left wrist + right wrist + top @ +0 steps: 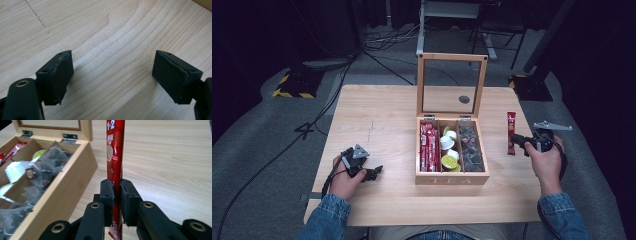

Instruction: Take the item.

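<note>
- You sit at a light wooden table (382, 120) in a dark room, with grey floor and black cables around the far side.
- A wooden tea box (452, 177) stands right of the table's middle, its glass-paned lid (452, 85) raised upright at the far edge.
- The box has three compartments: red sachets (428, 147) in the left one, small pods with white and yellow-green tops (449, 149) in the middle, dark tea bags (471, 147) in the right.
- Your right gripper (117, 195) is clamped on a red stick sachet (115, 152); the pads squeeze it from both sides close to its near end.
- That sachet sits just right of the box, apart from its wall, running away from you over the table; whether it touches the wood, you cannot tell.
- In the high view your right gripper (518, 142) is at the sachet's (511, 131) near end.
- Your left gripper (373, 172) rests near the table's near left corner, well apart from the box.
- Its jaws stand wide apart with only bare wood between them (112, 75); it holds nothing.
</note>
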Demonstrator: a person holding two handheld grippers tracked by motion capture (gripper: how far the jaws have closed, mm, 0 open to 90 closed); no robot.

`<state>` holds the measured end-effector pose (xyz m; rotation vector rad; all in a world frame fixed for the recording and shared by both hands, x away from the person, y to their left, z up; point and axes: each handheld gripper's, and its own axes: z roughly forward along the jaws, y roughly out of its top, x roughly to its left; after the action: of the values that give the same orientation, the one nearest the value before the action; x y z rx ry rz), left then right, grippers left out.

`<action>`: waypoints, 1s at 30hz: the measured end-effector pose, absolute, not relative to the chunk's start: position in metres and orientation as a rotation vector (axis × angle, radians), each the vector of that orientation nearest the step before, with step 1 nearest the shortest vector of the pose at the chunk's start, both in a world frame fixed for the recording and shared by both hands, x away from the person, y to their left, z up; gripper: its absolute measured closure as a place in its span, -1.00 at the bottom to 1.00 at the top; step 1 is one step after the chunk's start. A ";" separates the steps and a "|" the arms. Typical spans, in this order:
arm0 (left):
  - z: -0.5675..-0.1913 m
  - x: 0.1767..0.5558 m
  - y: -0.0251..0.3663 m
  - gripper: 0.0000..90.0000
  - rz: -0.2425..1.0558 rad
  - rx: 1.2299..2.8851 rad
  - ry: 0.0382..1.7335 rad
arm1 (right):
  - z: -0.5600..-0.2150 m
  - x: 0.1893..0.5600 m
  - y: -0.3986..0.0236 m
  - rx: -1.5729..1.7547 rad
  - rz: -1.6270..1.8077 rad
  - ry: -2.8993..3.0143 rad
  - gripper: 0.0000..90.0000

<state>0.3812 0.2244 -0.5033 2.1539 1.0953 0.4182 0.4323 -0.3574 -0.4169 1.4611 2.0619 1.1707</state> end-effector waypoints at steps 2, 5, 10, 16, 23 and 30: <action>-0.504 0.381 0.224 -0.61 0.420 2.152 1.095 | -0.423 0.431 -0.359 1.472 1.159 2.056 0.81; -0.504 0.381 0.224 -0.61 0.421 2.152 1.095 | -0.430 0.430 -0.362 1.505 1.161 2.053 0.81; -0.503 0.381 0.224 -0.61 0.421 2.153 1.095 | -0.438 0.432 -0.362 1.529 1.122 2.068 0.81; -0.503 0.381 0.224 -0.61 0.421 2.153 1.095 | -0.449 0.433 -0.363 1.573 1.080 2.091 0.81; -0.503 0.381 0.224 -0.61 0.421 2.153 1.095 | -0.453 0.432 -0.362 1.614 1.065 2.105 0.81; -0.503 0.381 0.224 -0.61 0.419 2.155 1.095 | -0.458 0.433 -0.366 1.681 1.081 2.082 0.81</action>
<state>0.3812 0.2244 -0.5033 2.1549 1.0947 0.4192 0.4328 -0.3657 -0.4576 1.6808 2.0820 1.0813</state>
